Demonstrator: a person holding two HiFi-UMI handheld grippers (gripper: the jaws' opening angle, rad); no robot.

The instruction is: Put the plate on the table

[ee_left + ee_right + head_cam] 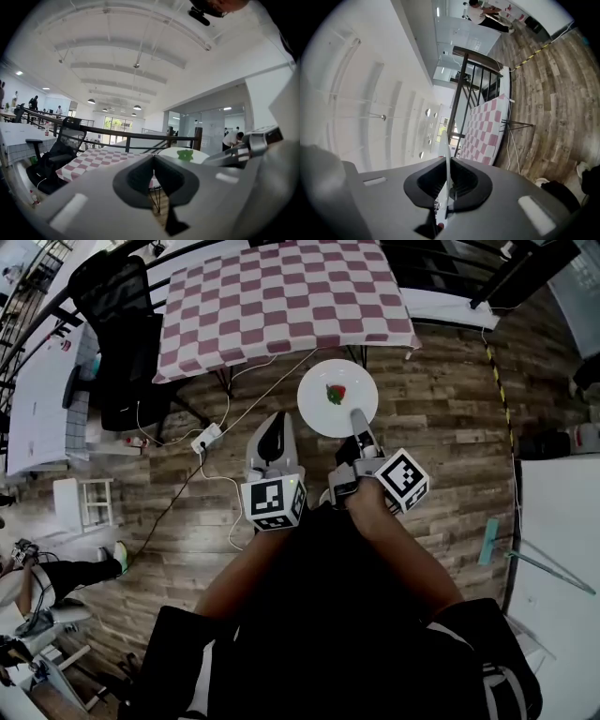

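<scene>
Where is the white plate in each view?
Head view: plate upper centre, its near rim in the right tool.
Left gripper view: right of centre, beyond the jaws.
Right gripper view: edge-on, a thin white line between the jaws.
Shared landmark: the checkered table.

I look down on a floor (pixel 450 427) of brown wood planks, with a strip of yellow-and-black tape (pixel 500 381) running along its right side. A table (pixel 281 296) draped in pink-and-white checks stands by a dark railing (pixel 131 136), with a black office chair (pixel 122 343) at its left. Overhead is a white vaulted ceiling (pixel 131 51) with round hanging lamps (pixel 91 101). I see bright windows (pixel 112 124) at the far end
</scene>
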